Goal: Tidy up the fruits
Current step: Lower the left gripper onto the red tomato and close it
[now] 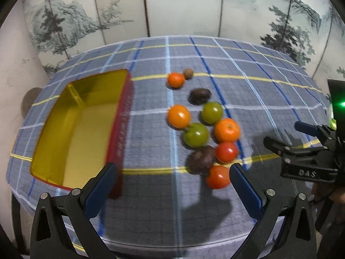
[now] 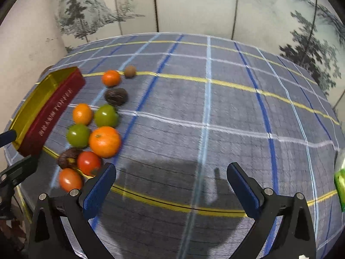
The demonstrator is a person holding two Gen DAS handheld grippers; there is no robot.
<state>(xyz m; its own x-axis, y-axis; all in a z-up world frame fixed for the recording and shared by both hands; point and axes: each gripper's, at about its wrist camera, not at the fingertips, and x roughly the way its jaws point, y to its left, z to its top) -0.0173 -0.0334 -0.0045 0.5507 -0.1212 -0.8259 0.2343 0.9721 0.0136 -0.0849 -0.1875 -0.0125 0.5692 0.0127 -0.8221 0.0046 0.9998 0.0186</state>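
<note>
Several fruits lie in a loose cluster on the checked cloth: oranges (image 1: 227, 129) (image 2: 104, 141), green tomatoes (image 1: 196, 135) (image 2: 78, 135), red tomatoes (image 1: 217, 177) (image 2: 88, 163), dark brown fruits (image 1: 201, 159) (image 2: 116, 96) and a small brown one (image 1: 188, 73) (image 2: 130, 71). A red box with a gold inside (image 1: 86, 127) (image 2: 54, 108) stands left of them, holding nothing that I can see. My left gripper (image 1: 173, 173) hangs open above the near cloth, its right finger beside the nearest red tomato. My right gripper (image 2: 171, 173) is open over bare cloth, right of the fruits.
The table (image 2: 215, 108) wears a grey-blue cloth with yellow, white and blue lines. A painted folding screen (image 1: 183, 6) stands behind it. Something green (image 2: 340, 181) shows at the right edge of the right wrist view. The other gripper (image 1: 301, 151) appears at right in the left wrist view.
</note>
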